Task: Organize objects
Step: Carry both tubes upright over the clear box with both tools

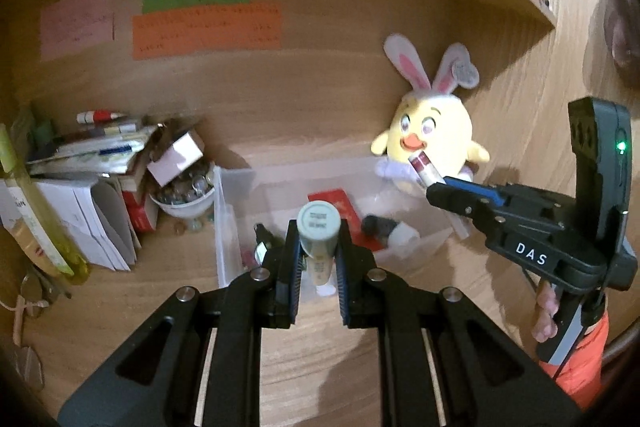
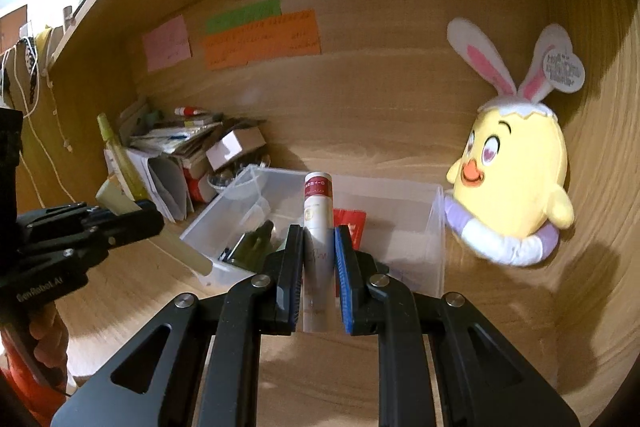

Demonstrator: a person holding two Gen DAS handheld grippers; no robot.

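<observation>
Gripping a pale tube with a grey-green cap (image 1: 319, 227), the left gripper (image 1: 318, 259) has its jaws clamped on the tube body, cap end pointing away from the camera; cap print is too blurred to read and the tube's lower end is cut off between the pads. Right gripper (image 2: 319, 267) likewise closed on a white tube with a dark red label band (image 2: 318, 211), tail end hidden between its fingers. Both tubes sit above the clear plastic bin (image 2: 436, 227) on the wooden desk (image 1: 160, 307). Bin holds a red packet (image 2: 352, 223), a dark olive bottle (image 2: 256, 239) and some small dark and white items I can't identify through the blur. Yellow chick plush with bunny ears (image 2: 516, 183) leans against the back panel just right of the bin, touching its corner. Left of the bin: a white bowl (image 1: 184, 205) of small shiny bits, contents unclear, then a messy pile of papers and booklets (image 1: 92, 163). Coloured notes (image 1: 206, 23) on the back panel, writing illegible.
</observation>
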